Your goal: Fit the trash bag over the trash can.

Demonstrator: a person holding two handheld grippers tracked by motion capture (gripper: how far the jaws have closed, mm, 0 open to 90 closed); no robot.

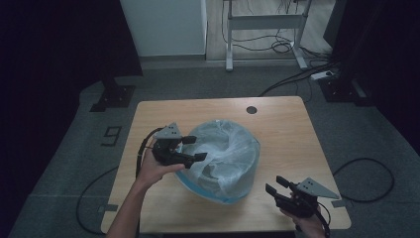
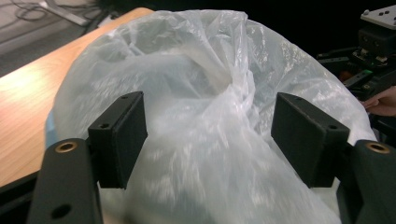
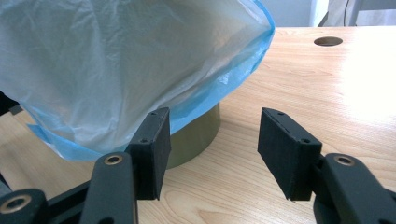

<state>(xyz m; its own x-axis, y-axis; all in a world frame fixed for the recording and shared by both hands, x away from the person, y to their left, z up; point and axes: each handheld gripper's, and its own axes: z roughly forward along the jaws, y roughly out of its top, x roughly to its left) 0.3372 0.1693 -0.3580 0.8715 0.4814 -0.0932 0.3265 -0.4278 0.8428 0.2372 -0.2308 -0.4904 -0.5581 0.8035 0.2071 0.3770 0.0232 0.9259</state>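
Note:
A translucent plastic bag [image 1: 223,158] with a blue rim drapes over a round olive container [image 3: 196,135] in the middle of the wooden table [image 1: 282,129]. My left gripper [image 1: 196,148] reaches over the bag's left side. In the left gripper view its jaws [image 2: 210,135] stand open around the crumpled film [image 2: 201,88], and the pads do not pinch it. My right gripper [image 1: 274,184] rests near the table's front right corner, pointing at the bag. It is open [image 3: 217,149] with bare tabletop between its pads, and the bag's blue hem [image 3: 219,88] hangs just ahead.
A round cable hole [image 1: 251,109] sits near the table's far edge. Bare wood lies to the right of the bag. Beyond the table stand a white cabinet [image 1: 163,25] and a desk frame [image 1: 262,22], with cables on the floor [image 1: 297,74].

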